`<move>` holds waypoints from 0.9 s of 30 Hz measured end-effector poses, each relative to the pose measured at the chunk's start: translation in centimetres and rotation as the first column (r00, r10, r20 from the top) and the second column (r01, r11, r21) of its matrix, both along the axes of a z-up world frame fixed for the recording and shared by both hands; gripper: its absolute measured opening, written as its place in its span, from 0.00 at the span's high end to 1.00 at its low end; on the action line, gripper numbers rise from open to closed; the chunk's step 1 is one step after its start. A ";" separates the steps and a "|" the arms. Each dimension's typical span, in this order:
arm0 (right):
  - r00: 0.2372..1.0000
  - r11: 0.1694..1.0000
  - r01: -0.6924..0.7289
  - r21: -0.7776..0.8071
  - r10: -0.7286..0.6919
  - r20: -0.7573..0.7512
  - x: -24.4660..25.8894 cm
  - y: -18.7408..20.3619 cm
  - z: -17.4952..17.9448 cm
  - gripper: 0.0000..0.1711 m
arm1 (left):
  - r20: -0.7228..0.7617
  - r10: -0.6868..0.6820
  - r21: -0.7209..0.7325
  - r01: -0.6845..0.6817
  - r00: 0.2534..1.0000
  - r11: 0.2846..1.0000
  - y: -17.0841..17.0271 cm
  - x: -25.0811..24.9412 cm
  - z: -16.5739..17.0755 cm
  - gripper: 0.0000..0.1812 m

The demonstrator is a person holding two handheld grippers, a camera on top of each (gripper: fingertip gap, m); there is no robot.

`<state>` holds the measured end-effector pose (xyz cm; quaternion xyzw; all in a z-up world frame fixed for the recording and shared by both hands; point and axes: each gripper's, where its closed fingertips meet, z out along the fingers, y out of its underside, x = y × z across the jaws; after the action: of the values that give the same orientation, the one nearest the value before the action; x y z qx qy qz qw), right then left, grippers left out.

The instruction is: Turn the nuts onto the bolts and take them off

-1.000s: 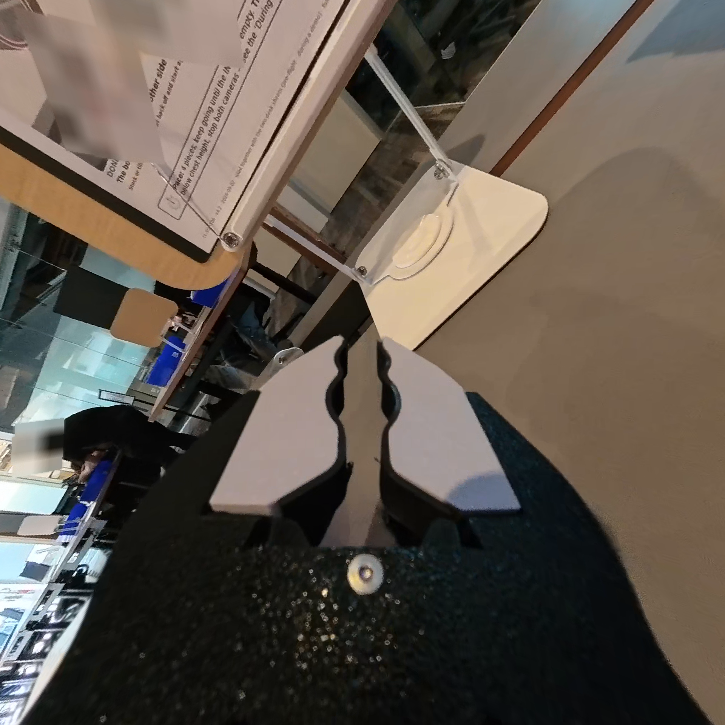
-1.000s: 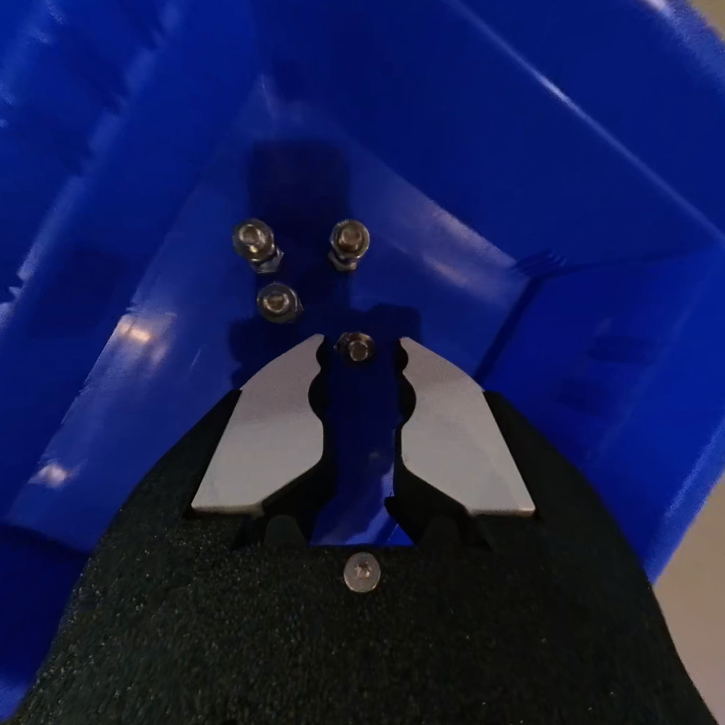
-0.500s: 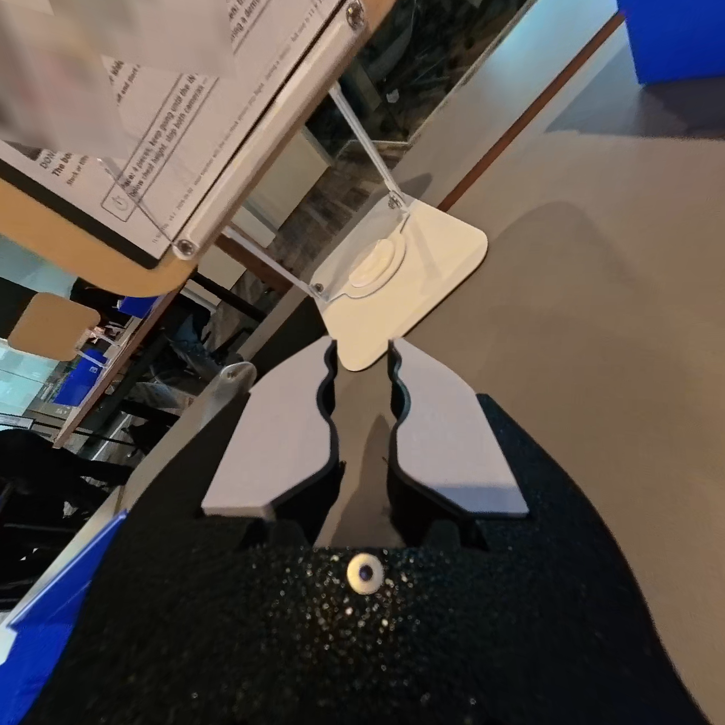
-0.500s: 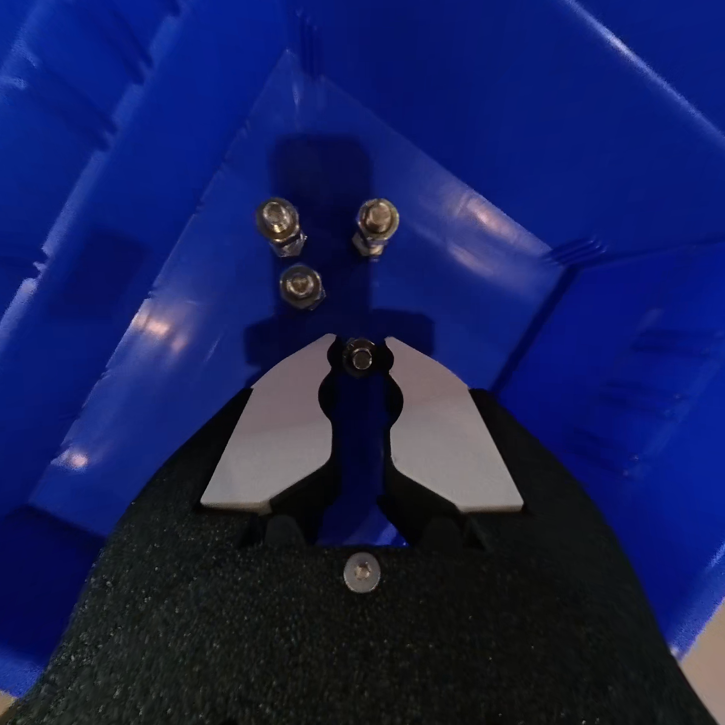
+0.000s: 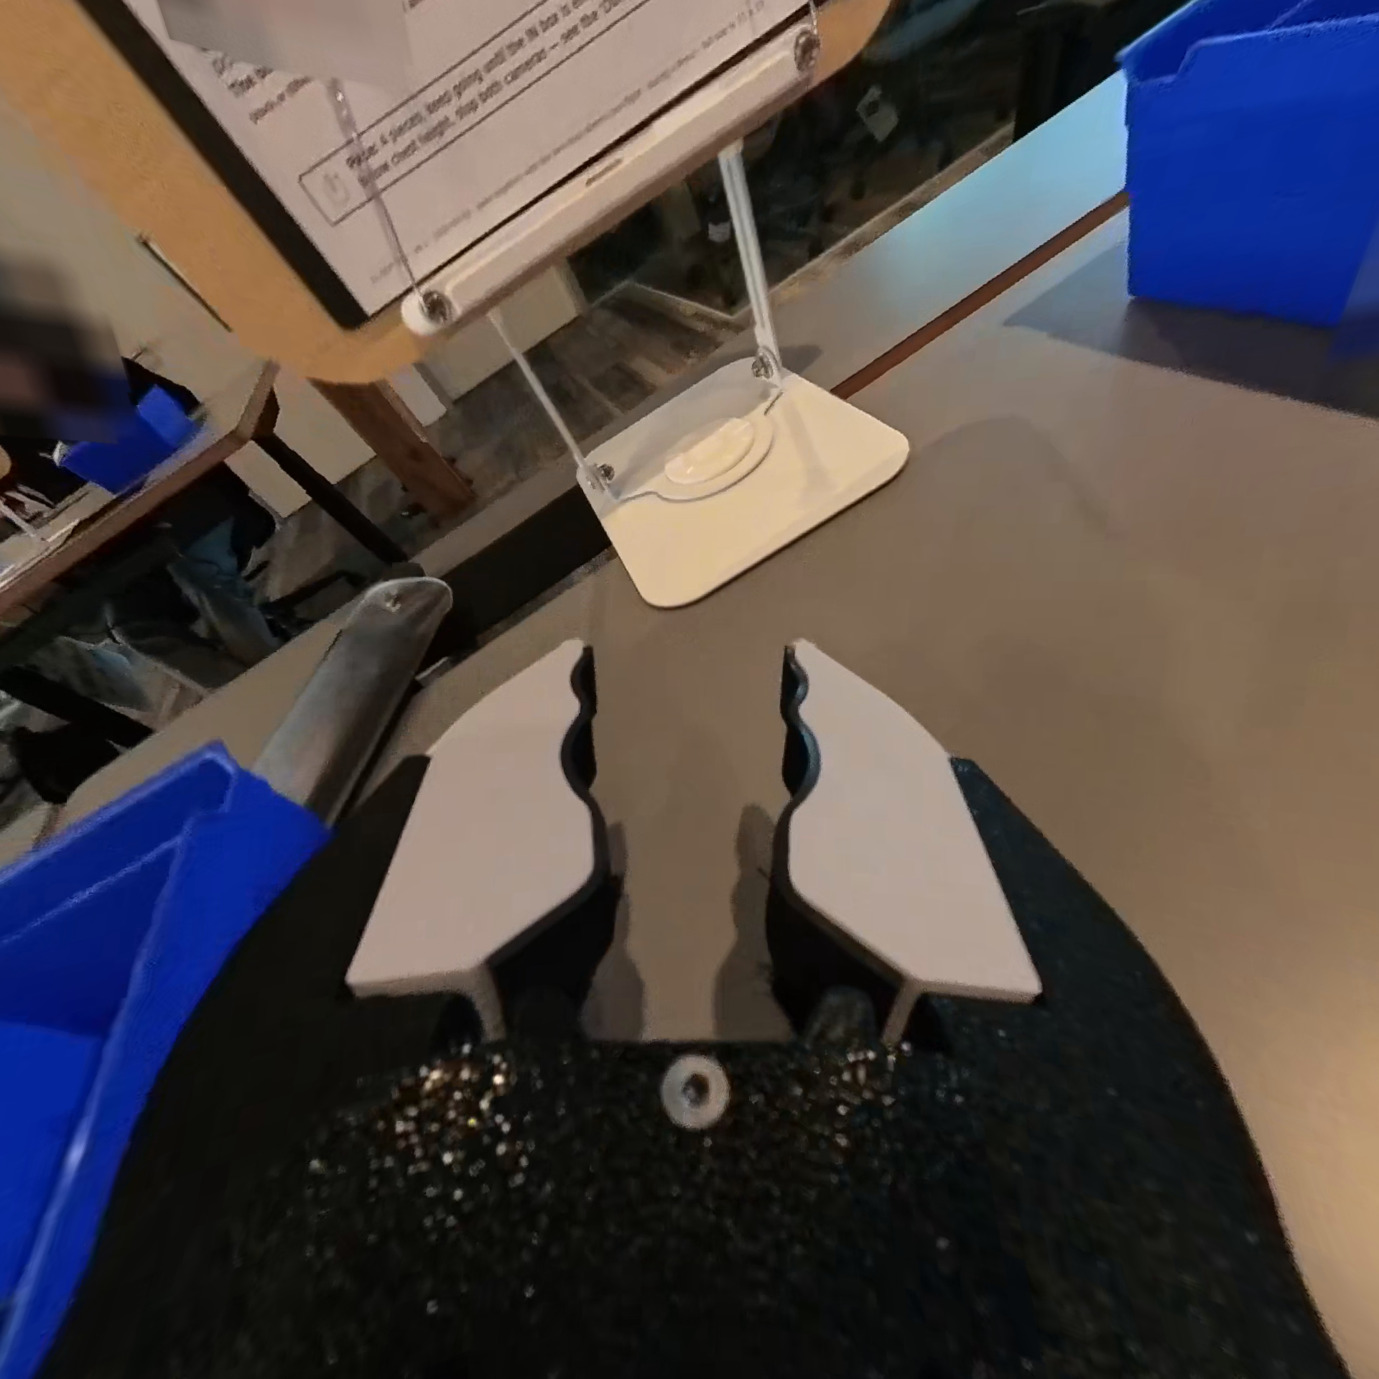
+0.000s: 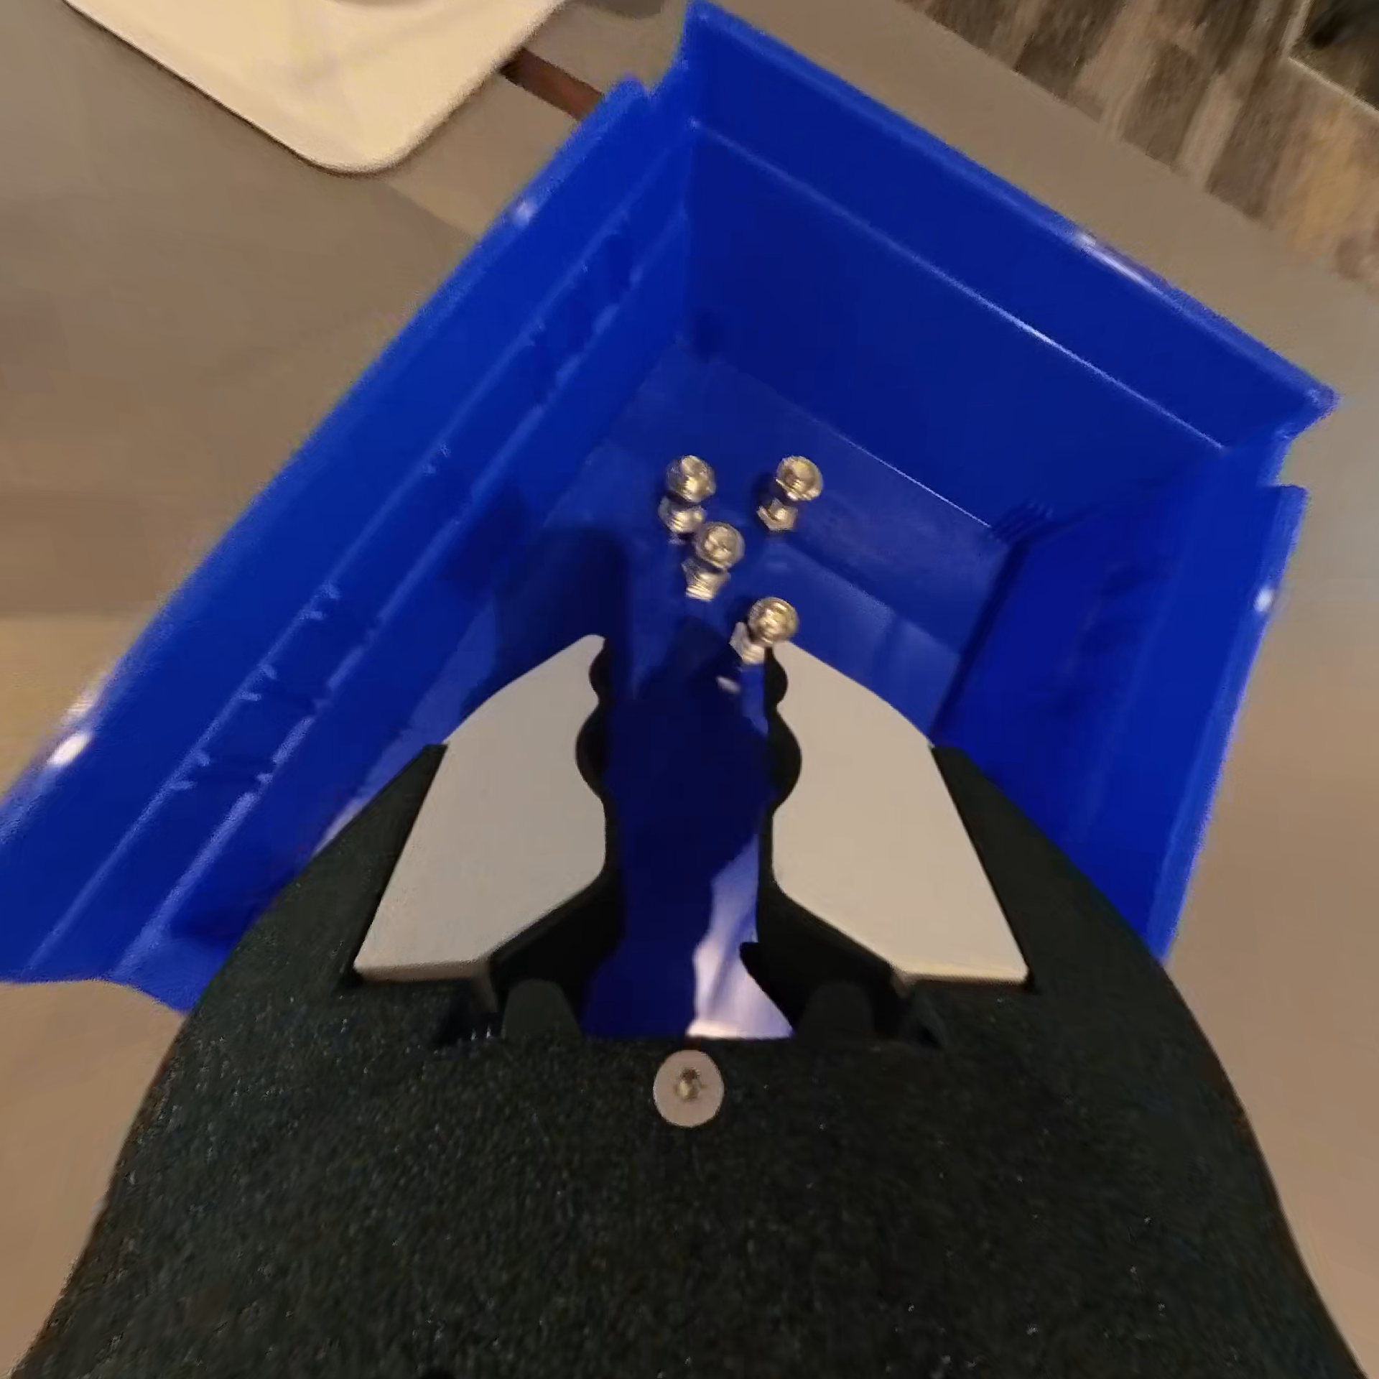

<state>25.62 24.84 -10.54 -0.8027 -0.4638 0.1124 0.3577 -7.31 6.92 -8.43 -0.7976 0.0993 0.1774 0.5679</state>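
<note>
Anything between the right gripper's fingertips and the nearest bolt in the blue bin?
Nothing, by the right wrist view: the right gripper is open over the blue bin, and the nearest bolt stands just off its right fingertip, with only bare bin floor in the gap.

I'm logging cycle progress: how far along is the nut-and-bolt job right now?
Done, by the look of it: four bolts stand in the blue bin, each apparently with a nut on. In hand: nothing. The right gripper hangs over the bin with its jaws apart, empty; the left gripper is open over the bare table. Left: probably gripping a bolt and taking nuts off.
</note>
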 end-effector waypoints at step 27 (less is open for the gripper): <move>0.968 0.969 0.231 -0.088 -0.238 -0.079 1.1 4.7 -3.6 0.73 | 0.175 -0.120 0.253 0.073 0.977 0.965 -2.1 1.9 -0.9 0.75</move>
<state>26.76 29.52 -14.14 -0.8594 -0.3445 0.1228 0.3572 -5.40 4.83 -9.31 -0.7288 0.0613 0.0840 0.6767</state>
